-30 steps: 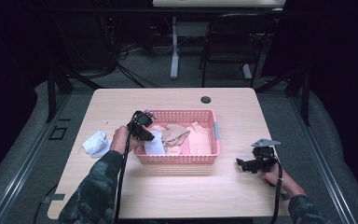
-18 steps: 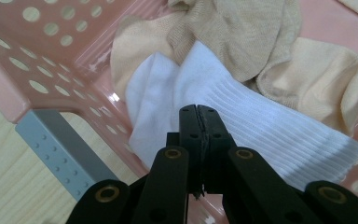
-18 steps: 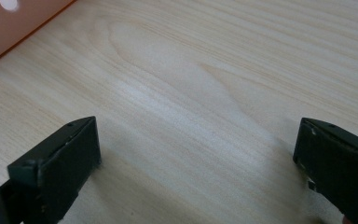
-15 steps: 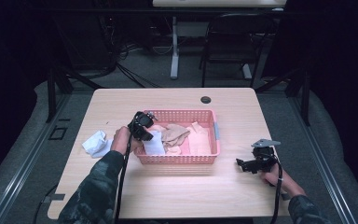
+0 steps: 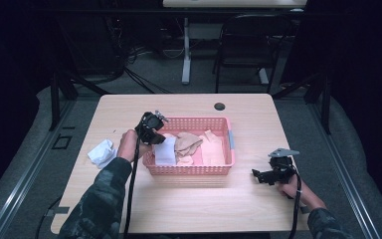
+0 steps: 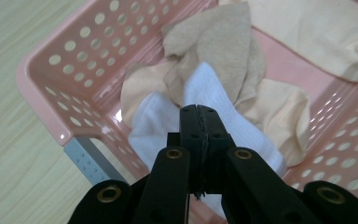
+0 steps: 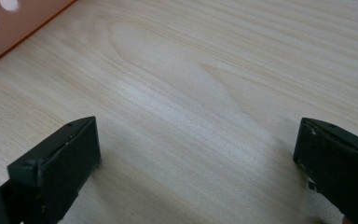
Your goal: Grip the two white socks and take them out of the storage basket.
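Observation:
A pink perforated basket (image 5: 189, 170) (image 6: 42, 70) stands mid-table and holds beige socks (image 5: 188, 142) (image 6: 219, 42) and a paler cream one (image 5: 211, 147) (image 6: 317, 32). My left gripper (image 5: 156, 138) (image 6: 199, 112) points down over the basket's left end. Its jaws are pressed together, pinching the top of a white sock (image 5: 165, 151) (image 6: 158, 121) that rises to them out of the pile. My right gripper (image 5: 256, 174) (image 7: 196, 140) rests low on the bare wood to the right of the basket, its jaws wide open with nothing between them.
A crumpled white cloth (image 5: 101, 152) lies on the table left of the basket, beside my left hand. A black round cable hole (image 5: 219, 106) sits near the far edge. Beyond the table stand a chair (image 5: 243, 45) and desk legs.
My left gripper has lifted slightly over the basket's left end, with the white sock under it. The right gripper has not moved.

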The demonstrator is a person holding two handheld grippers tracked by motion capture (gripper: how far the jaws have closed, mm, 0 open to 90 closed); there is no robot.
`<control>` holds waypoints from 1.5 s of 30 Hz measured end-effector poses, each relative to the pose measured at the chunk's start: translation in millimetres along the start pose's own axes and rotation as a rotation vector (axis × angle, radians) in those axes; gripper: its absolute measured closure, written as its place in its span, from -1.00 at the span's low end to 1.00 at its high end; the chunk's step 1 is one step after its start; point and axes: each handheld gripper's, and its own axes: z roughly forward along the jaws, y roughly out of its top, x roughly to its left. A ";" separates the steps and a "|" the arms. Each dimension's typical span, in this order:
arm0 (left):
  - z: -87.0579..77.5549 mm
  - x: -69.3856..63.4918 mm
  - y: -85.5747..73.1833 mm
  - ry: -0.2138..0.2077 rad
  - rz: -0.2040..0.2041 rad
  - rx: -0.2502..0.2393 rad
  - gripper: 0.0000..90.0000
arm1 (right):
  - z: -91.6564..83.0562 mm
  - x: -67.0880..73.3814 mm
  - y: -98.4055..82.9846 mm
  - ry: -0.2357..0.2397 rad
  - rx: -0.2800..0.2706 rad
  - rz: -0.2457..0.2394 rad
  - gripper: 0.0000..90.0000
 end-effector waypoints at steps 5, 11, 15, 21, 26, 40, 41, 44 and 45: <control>-14.8 -5.1 9.4 -0.004 0.020 -0.031 0.99 | 0.0 0.0 0.0 0.000 0.000 0.000 -1.00; -30.0 -8.9 18.7 0.005 0.045 -0.059 0.99 | -0.1 0.0 -0.1 0.000 0.000 0.000 -1.00; -37.5 -7.1 23.2 -0.002 0.039 -0.073 0.99 | 0.0 0.0 -0.1 0.001 -0.001 0.001 -1.00; -51.6 -4.9 30.3 -0.002 0.038 -0.096 0.99 | -0.2 -0.2 -0.2 -0.001 0.001 -0.003 -1.00; -65.8 -3.3 36.1 0.004 0.043 -0.117 0.99 | -0.2 -0.1 -0.2 -0.001 0.001 -0.003 -1.00; -106.3 4.9 45.0 0.033 0.048 -0.172 0.99 | -0.1 -0.1 -0.4 -0.001 -0.001 -0.003 -1.00; -109.2 6.1 44.7 0.037 0.045 -0.174 0.99 | 0.0 -0.1 -0.4 -0.001 -0.001 -0.002 -1.00; -117.9 10.2 42.9 0.051 0.041 -0.185 0.99 | -0.1 -0.1 -0.4 -0.001 0.000 -0.003 -1.00; -121.0 11.6 42.1 0.056 0.037 -0.188 0.99 | -0.1 -0.2 -0.4 -0.001 0.000 -0.003 -1.00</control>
